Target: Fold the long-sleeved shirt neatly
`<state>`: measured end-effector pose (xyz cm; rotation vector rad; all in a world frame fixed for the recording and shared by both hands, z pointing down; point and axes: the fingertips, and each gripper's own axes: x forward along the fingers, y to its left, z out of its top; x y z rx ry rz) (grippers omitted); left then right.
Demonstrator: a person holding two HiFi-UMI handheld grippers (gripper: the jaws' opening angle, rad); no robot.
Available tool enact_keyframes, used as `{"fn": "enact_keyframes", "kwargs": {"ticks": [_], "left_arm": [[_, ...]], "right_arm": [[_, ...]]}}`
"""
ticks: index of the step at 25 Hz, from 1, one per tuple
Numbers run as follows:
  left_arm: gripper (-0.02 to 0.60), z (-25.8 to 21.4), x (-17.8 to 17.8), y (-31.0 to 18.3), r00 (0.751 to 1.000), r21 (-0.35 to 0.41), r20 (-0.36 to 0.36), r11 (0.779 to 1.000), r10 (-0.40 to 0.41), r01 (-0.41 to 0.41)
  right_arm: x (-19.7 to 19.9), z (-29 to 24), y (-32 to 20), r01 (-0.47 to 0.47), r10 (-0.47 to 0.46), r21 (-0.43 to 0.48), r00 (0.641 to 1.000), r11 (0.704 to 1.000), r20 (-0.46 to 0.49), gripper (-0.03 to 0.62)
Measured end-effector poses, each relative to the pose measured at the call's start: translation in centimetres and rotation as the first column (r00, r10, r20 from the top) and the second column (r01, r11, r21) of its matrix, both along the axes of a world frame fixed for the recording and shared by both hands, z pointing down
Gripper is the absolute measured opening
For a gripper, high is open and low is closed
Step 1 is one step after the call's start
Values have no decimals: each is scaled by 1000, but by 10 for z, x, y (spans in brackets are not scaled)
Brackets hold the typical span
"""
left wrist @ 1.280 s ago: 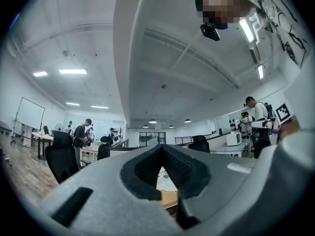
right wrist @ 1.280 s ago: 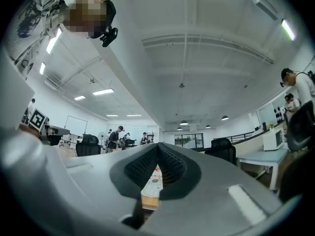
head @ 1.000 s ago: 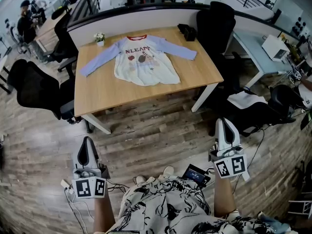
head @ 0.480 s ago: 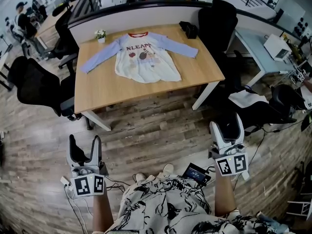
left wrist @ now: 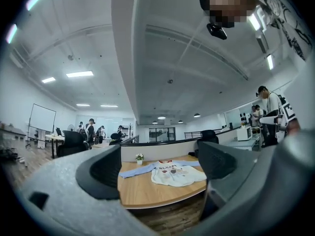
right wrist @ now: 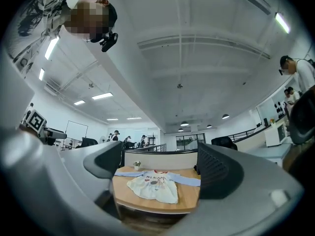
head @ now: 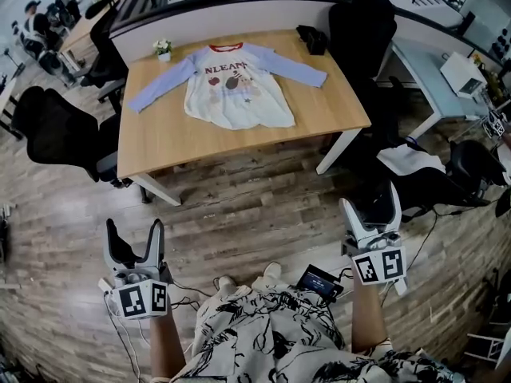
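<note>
A long-sleeved shirt with a white body, pale blue sleeves and a red collar lies flat and spread out on the wooden table. It also shows far off in the left gripper view as the shirt and in the right gripper view as the shirt. My left gripper is well short of the table, over the floor; its jaws have just been opening and stand open with nothing between them. My right gripper is likewise open and empty, its jaws having just been opening too.
Black office chairs stand left of the table and another chair at its far right corner. A small flower pot and a black object sit at the table's back edge. Cables and a device lie on the floor by my feet.
Both grippers went from shut to wide open. The right gripper has shifted a little towards the table. The table has slid slightly up in the head view.
</note>
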<state>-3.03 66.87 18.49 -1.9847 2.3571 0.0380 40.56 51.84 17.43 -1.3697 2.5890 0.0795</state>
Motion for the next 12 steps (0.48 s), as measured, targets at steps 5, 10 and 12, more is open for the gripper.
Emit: {"fn": "enact_keyframes", "kwargs": {"ticks": [5,10,12], "left_arm": [[480,7,24,-16,1000,-28,11,999,-19,20],[489,14,38,-37,1000,-35,6,999,-8,8],[496,17,37,-50,1000,-42,7,999,4,-3]], "right_arm": [[15,12,-22,48,-49,-21,999,999,-11,476],[17,25,-41,74,-76,-47,997,996,-24,476],[15,28,-50,77,-78,-54,997,996,-26,462]]}}
